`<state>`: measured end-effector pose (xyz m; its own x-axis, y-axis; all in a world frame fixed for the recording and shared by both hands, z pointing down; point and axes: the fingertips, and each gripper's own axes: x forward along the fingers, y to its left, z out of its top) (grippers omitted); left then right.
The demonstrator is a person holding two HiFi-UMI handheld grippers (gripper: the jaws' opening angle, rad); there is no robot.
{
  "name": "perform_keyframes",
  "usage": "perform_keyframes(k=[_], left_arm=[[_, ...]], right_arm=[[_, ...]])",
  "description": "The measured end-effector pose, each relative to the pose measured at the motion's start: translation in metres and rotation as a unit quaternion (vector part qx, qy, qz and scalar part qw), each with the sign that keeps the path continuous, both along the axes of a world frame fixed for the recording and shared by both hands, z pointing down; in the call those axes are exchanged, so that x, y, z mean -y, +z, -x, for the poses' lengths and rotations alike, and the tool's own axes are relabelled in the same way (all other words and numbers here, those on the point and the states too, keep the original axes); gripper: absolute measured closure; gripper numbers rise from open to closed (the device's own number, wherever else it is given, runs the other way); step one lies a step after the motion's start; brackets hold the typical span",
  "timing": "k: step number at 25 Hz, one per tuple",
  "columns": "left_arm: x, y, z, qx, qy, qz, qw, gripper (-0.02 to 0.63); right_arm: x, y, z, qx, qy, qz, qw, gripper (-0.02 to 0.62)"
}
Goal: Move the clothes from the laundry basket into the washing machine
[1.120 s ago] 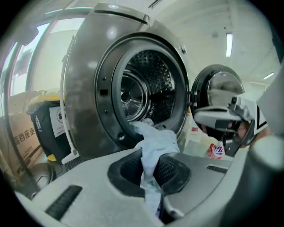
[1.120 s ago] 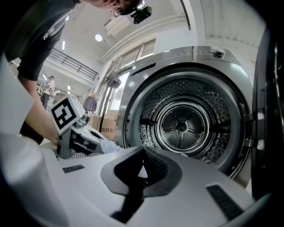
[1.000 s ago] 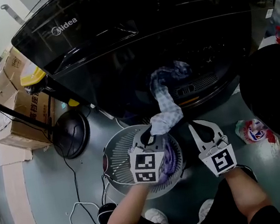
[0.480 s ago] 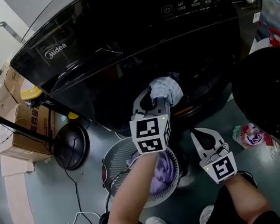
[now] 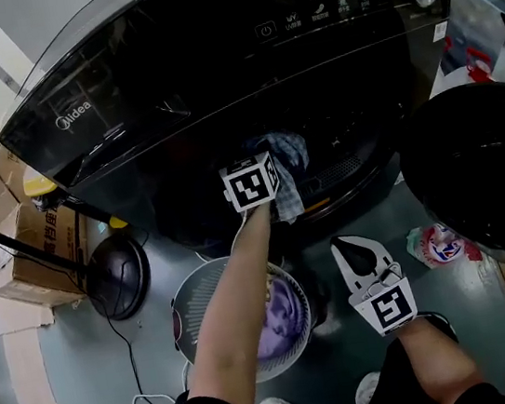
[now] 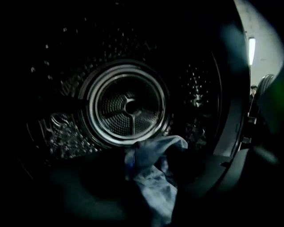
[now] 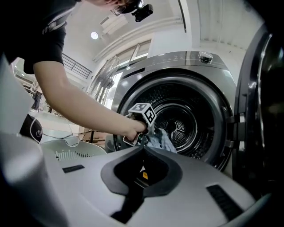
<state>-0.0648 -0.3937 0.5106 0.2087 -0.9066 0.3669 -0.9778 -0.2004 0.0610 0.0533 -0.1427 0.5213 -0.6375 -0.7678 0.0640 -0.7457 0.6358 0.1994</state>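
Your washer (image 5: 213,61) is glossy black with a silver, perforated drum (image 6: 128,106), and the cloth (image 5: 289,181) at its mouth is pale blue and white. Your basket (image 5: 201,298) is white with slotted walls and holds a purple garment (image 5: 287,309). The boxes (image 5: 38,247) are brown with red print, and the floor (image 5: 87,353) is grey-green.

The laundry basket (image 5: 189,295) is partly hidden by an arm (image 5: 238,293). The lower end of the blue cloth (image 6: 153,177) is cut off by the bottom edge. The round door (image 5: 483,171) is cut off too.
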Motion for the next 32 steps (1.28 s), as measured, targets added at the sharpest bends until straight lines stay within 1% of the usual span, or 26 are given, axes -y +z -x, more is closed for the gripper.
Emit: perform_keyframes(k=[1,2,3,5,8,12,15,18,20,24,25,26,29,31,32], left_arm=[[0.001,0.015,-0.001,0.0,0.012,0.027,0.9996,0.268],[-0.001,0.024,-0.004,0.004,0.023,0.041,0.9989,0.256],[-0.006,0.027,-0.008,0.011,0.034,0.04,0.9986,0.255],[-0.018,0.016,-0.023,0.027,0.056,0.01,0.998,0.253],[-0.04,-0.004,-0.046,0.042,0.088,-0.027,0.9949,0.253],[-0.073,-0.019,-0.06,0.057,0.118,-0.062,0.9894,0.253],[-0.1,-0.028,-0.059,0.047,0.13,-0.08,0.9872,0.255],[-0.129,-0.038,-0.053,0.038,0.137,-0.094,0.9853,0.255],[-0.149,-0.044,-0.047,0.033,0.141,-0.103,0.9842,0.255],[-0.188,-0.065,-0.025,0.01,0.14,-0.117,0.9832,0.258],[-0.197,-0.073,-0.018,0.007,0.137,-0.124,0.9828,0.272],[-0.207,-0.081,-0.01,0.004,0.132,-0.132,0.9824,0.313],[-0.234,-0.1,0.017,-0.004,0.112,-0.158,0.981,0.493],[-0.25,-0.101,0.034,-0.005,0.098,-0.168,0.981,0.566],[-0.257,-0.097,0.043,-0.004,0.091,-0.167,0.9818,0.589]], right_arm=[[0.0,-0.002,0.002,0.003,-0.002,-0.001,1.0,0.589],[0.0,-0.005,0.003,0.009,-0.003,-0.004,1.0,0.589],[0.0,-0.009,0.003,0.016,-0.004,-0.008,1.0,0.589],[0.0,-0.016,0.004,0.023,-0.007,-0.015,1.0,0.589],[0.002,-0.014,0.007,0.019,-0.008,-0.012,1.0,0.589],[0.005,-0.016,0.01,0.029,-0.008,-0.018,0.999,0.589],[0.004,-0.014,0.012,0.018,-0.012,-0.015,1.0,0.589],[0.004,-0.019,0.015,0.017,-0.015,-0.019,1.0,0.589],[0.004,-0.024,0.018,0.015,-0.016,-0.023,0.999,0.589],[0.007,-0.035,0.027,0.004,-0.026,-0.031,0.999,0.589],[0.008,-0.038,0.031,0.003,-0.029,-0.034,0.999,0.589],[0.009,-0.04,0.034,0.002,-0.033,-0.035,0.999,0.589],[0.009,-0.048,0.049,-0.008,-0.044,-0.038,0.998,0.589],[0.008,-0.053,0.062,-0.012,-0.054,-0.04,0.998,0.589],[0.006,-0.054,0.069,-0.012,-0.062,-0.043,0.997,0.589]])
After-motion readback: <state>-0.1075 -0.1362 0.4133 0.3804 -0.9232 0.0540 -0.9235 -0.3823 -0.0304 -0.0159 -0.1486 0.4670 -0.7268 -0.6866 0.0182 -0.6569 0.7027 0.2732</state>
